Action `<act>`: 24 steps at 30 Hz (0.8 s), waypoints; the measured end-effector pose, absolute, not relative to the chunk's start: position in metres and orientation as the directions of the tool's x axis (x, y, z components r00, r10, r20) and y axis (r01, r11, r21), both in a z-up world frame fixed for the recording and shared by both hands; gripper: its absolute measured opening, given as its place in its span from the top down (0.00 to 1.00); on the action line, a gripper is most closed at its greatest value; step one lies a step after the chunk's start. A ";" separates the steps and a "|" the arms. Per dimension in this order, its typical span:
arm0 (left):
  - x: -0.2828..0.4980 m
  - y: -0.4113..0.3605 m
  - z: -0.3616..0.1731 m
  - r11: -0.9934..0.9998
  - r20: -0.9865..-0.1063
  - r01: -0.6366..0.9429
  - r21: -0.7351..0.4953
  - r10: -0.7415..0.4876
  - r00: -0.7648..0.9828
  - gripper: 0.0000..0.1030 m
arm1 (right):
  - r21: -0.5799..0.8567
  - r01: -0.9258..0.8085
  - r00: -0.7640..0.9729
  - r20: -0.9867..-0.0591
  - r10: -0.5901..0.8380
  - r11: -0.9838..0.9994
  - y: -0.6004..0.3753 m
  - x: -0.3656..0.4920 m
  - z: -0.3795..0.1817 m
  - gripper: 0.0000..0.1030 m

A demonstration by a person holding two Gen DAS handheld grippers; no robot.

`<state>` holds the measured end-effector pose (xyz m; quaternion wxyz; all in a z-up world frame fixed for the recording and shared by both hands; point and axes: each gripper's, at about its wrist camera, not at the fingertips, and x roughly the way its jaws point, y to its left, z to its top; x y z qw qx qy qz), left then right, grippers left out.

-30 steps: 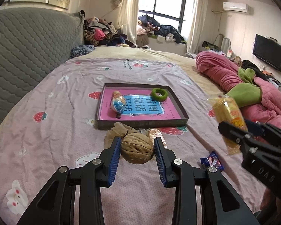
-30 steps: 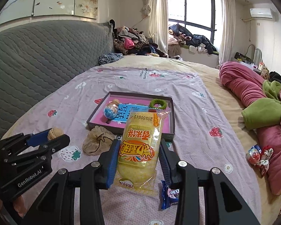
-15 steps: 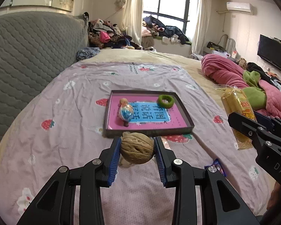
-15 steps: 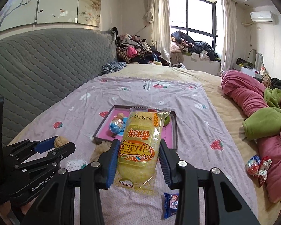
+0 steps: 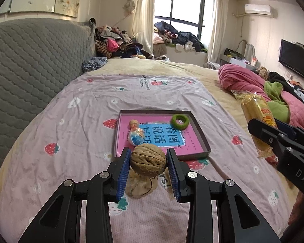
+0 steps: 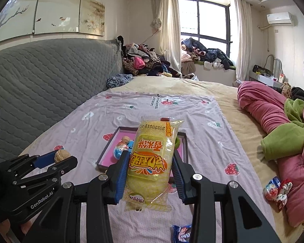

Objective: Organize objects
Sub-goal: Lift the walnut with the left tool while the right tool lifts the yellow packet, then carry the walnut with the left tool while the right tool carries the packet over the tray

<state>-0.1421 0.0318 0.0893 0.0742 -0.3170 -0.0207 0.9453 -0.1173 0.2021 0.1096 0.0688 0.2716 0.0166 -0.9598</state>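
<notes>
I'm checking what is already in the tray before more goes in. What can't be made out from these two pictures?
- Right wrist view: the snack packet in the right gripper covers the middle of the tray and most of the green ring.
- Left wrist view: the walnut in the left gripper hides part of the tray's near wall and most of the beige pouch.
- Small wrappers: print too small to read.

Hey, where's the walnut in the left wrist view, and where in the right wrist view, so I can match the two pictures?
Left wrist view: the walnut sits low centre, clamped in the left gripper.
Right wrist view: the walnut is at lower left, peeking from that gripper.
Shared landmark: the pink-bottomed tray lying beyond it on the bed.
</notes>
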 end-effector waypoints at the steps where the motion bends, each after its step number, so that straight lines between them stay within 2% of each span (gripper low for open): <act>1: -0.144 0.032 0.089 -0.988 -0.598 -0.127 -0.084 0.152 -0.787 0.64 | 0.007 0.141 -0.844 -0.522 -0.124 -0.990 0.202 -0.119 0.110 0.60; 24: -0.205 0.046 0.083 -0.989 -0.610 -0.137 -0.058 0.144 -0.779 0.64 | 0.025 0.131 -0.851 -0.511 -0.125 -0.991 0.208 -0.175 0.108 0.60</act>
